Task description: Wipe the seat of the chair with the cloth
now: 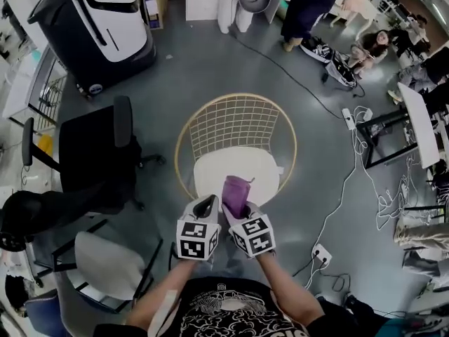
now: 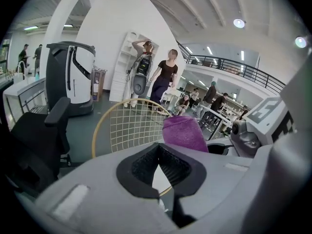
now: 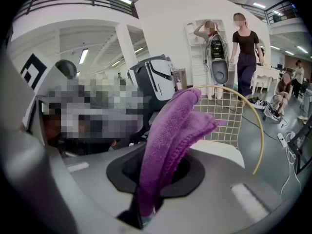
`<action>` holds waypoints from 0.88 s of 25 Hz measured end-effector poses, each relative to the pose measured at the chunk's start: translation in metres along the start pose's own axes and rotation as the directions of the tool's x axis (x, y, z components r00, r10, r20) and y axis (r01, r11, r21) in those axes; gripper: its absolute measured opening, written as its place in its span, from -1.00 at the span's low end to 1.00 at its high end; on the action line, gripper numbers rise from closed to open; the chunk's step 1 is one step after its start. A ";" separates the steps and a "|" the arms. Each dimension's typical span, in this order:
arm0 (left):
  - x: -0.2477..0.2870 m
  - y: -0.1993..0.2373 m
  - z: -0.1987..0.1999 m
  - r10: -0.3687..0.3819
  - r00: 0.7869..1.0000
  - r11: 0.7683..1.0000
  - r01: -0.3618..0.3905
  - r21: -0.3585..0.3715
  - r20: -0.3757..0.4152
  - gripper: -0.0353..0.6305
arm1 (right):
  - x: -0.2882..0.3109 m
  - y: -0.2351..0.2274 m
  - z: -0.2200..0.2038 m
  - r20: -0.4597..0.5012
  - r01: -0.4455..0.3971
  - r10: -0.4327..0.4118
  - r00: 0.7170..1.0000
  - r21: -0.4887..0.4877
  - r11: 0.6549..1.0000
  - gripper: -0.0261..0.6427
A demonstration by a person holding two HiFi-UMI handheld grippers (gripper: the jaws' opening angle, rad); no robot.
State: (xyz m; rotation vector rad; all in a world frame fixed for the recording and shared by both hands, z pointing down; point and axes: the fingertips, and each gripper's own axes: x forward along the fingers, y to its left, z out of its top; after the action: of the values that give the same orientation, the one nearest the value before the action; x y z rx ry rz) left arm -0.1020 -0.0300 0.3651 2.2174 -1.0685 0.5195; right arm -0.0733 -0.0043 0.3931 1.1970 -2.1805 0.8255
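Observation:
A gold wire chair (image 1: 236, 128) with a white seat cushion (image 1: 210, 174) stands right in front of me. My right gripper (image 1: 237, 215) is shut on a purple cloth (image 1: 235, 194) that sticks up out of its jaws above the seat's near edge. From the right gripper view the cloth (image 3: 170, 135) rises folded between the jaws, with the wire back (image 3: 229, 113) behind it. Close to its left, my left gripper (image 1: 208, 209) is shut and holds nothing. The left gripper view looks over its closed jaws (image 2: 158, 177) at the chair back (image 2: 129, 126) and the cloth (image 2: 185, 133).
A black office chair (image 1: 95, 153) stands to the left, a white-seated chair (image 1: 105, 262) at the near left. A large black-and-white machine (image 1: 95, 20) is at the far left. Cables and a power strip (image 1: 347, 118) lie on the floor to the right. People stand and sit at the back.

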 end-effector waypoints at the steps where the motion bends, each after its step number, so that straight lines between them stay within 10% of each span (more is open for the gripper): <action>1: 0.004 0.004 0.000 0.008 1.000 1.000 -0.008 -0.007 0.001 -0.90 | 0.006 -0.003 -0.001 -0.009 -0.011 0.011 1.000 -0.007 1.000 -0.73; 22: 0.105 0.067 -0.046 0.323 0.943 0.913 -0.332 -0.236 -0.080 -0.90 | 0.174 -0.071 -0.063 -0.245 -0.390 0.376 0.894 -0.009 0.921 -0.73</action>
State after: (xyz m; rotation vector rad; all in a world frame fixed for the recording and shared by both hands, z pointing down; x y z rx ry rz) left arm -0.0970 -0.0893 0.4836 1.8142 -1.4145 0.5365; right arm -0.0863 -0.0860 0.5733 0.6028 -2.2475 0.9990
